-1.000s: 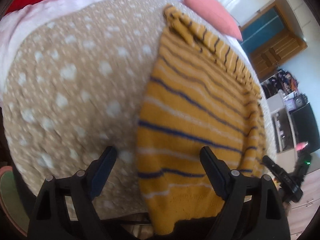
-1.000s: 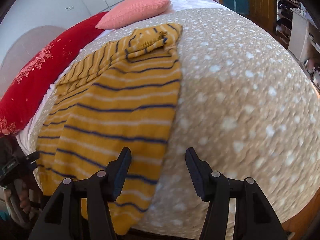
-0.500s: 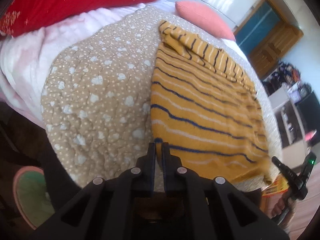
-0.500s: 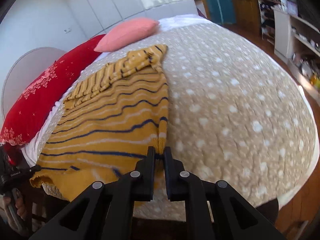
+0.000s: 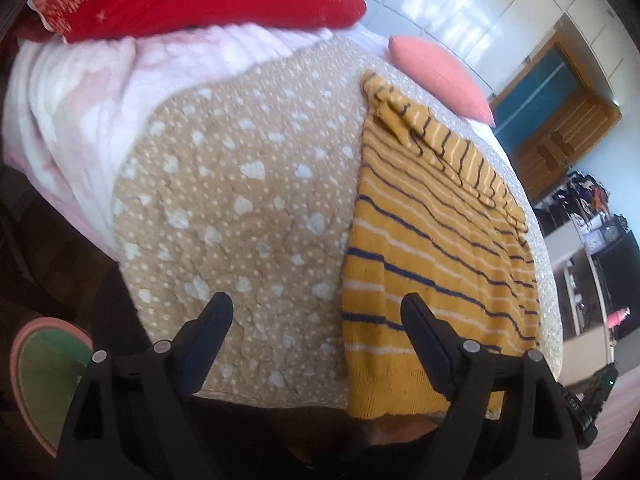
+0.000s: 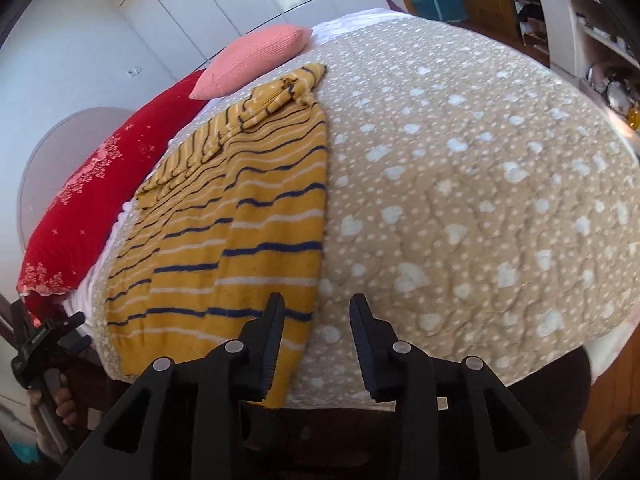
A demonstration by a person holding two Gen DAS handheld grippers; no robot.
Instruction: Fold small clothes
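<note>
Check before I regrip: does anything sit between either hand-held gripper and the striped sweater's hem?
Nothing visible does. The left hand-held gripper and right hand-held gripper both hang open at the striped sweater, flat on the bedspread.

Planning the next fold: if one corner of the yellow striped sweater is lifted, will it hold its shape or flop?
The sweater will probably flop: it is a soft knit lying limp, its hem draped over the edge of the bed. It likely grips rather than slides, since both the knit and the quilted cover look textured. Its folded sleeve may fall open.
</note>
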